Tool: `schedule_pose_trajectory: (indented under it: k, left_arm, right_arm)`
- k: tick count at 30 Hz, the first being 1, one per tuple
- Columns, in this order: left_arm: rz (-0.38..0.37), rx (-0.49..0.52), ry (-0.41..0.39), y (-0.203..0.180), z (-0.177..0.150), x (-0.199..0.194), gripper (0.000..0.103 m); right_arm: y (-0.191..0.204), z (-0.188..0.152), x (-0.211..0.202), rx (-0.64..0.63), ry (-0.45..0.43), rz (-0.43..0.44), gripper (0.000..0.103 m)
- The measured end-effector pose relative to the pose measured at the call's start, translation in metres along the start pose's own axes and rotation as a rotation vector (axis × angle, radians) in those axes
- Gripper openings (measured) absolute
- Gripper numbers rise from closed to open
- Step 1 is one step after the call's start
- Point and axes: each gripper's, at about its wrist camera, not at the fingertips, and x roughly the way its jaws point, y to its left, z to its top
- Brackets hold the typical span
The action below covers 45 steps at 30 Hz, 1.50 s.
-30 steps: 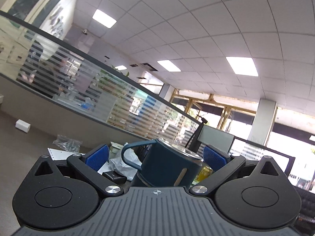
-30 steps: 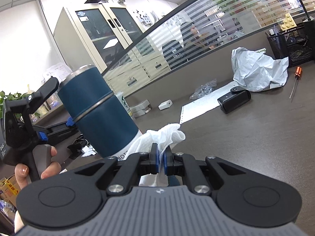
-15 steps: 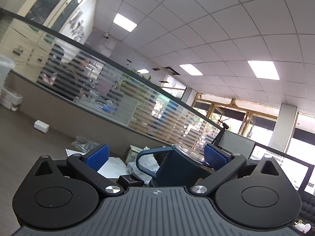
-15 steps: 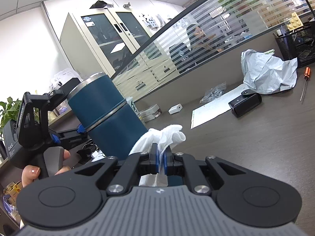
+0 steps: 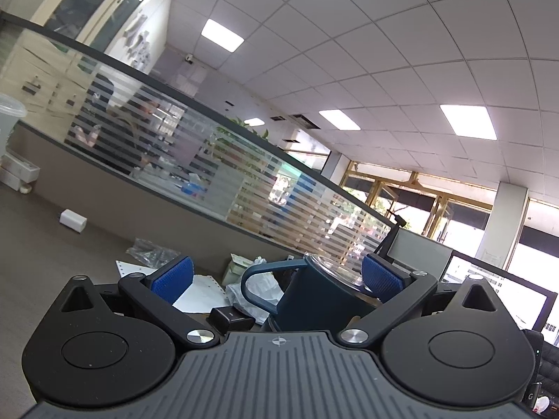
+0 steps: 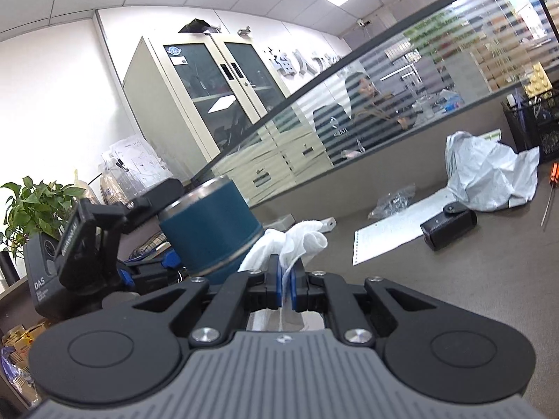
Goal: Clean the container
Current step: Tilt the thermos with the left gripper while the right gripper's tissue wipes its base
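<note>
Left tongs (image 5: pixel 276 276): pads spread wide, the dark blue tumbler (image 5: pixel 321 300) between them; whether the pads touch it I cannot tell.
Tumbler: tilted, clear lid toward the right pad, blue loop handle (image 5: pixel 258 279) toward the left pad; in the right wrist view it sits up and left of the right tongs.
Right tongs (image 6: pixel 287 279): pinched narrow on a white cloth (image 6: pixel 293 241).
Cloth: bunched above the pads, just beside the tumbler's side.
Desk (image 6: pixel 454 279): beyond the right tongs lie a black pouch (image 6: pixel 449 225), a perforated sheet (image 6: pixel 391 232) and a crumpled white bag (image 6: pixel 489 178).
</note>
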Motion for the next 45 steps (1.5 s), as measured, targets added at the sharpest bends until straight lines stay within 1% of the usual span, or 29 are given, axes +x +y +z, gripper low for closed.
schedule_pose_trajectory:
  k: [11,14,20,29,38,45]
  left_arm:
    - [-0.003,0.004,0.001,0.001,-0.003,0.0,0.103]
    - [-0.004,0.006,0.001,0.0,-0.004,0.0,0.103]
    - [-0.003,0.01,-0.001,0.0,-0.004,0.0,0.103]
    - [-0.004,0.012,0.0,-0.001,-0.004,0.0,0.103]
    - [-0.008,0.012,0.001,0.0,-0.004,0.0,0.103]
    - [-0.009,0.011,0.002,0.0,-0.004,-0.001,0.103]
  right_arm:
    - [0.004,0.008,0.001,-0.018,-0.052,0.001,0.01]
    - [0.005,0.011,-0.002,-0.01,-0.069,0.028,0.01]
    - [0.013,0.014,-0.008,-0.046,-0.103,0.043,0.01]
    - [0.024,0.011,-0.013,-0.107,-0.118,0.041,0.01]
    - [0.014,0.012,-0.006,-0.08,-0.105,0.032,0.01]
    - [0.015,0.017,-0.003,-0.073,-0.114,0.032,0.01]
